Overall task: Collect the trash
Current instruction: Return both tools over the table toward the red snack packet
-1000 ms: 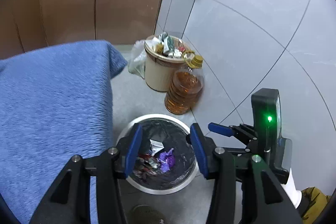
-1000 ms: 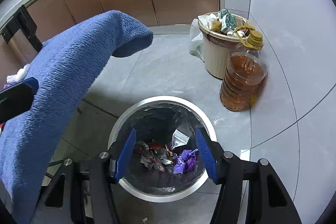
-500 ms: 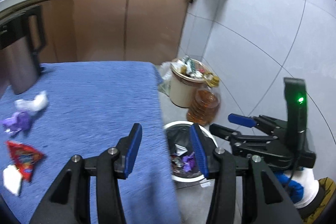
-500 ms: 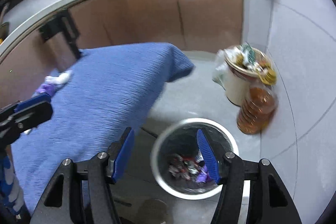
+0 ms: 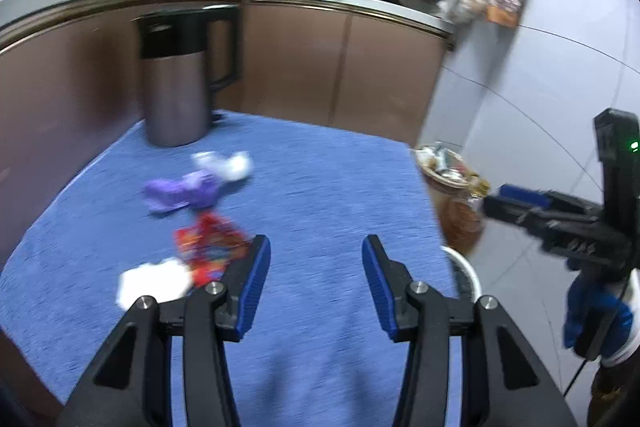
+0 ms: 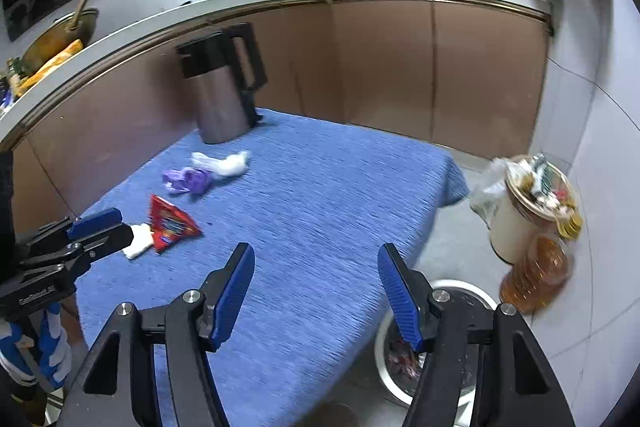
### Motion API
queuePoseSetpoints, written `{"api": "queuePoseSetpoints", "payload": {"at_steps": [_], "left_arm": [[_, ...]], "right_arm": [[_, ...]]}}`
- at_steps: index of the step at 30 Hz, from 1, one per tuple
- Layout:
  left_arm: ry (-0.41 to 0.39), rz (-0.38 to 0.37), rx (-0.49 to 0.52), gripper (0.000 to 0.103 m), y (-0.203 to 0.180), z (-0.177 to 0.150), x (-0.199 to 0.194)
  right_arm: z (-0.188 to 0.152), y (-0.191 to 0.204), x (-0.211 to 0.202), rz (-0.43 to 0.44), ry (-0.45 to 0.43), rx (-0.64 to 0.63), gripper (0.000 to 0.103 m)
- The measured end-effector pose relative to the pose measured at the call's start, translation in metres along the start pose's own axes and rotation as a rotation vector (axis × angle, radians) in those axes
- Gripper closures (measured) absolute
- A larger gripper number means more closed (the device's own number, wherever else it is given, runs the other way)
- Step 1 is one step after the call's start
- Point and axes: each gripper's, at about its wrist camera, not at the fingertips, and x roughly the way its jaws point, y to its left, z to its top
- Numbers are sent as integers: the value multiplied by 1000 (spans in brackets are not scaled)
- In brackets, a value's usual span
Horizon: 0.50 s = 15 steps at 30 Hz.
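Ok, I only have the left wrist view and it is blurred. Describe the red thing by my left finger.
Observer: It is a flat, triangular red wrapper, lying against a white tissue on the blue cloth.
Operator: Give me the right gripper's state.
Observer: The right gripper is open, with nothing between its fingers.
Operator: Check the bin; I see only its rim.
Observer: The bin stands on the floor beside the cloth's edge, with wrappers already inside.
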Motion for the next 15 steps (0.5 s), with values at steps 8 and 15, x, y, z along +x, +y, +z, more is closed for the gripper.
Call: {"api": "queuePoseSetpoints", "payload": {"at_steps": [8,15], "left_arm": [[12,101,-120,57,89,-6,-7],[38,81,-104,57,113,3,14]], "right_arm": [[20,33,25,65,15,-60,41],[38,53,71,120,52,-82,41]]}}
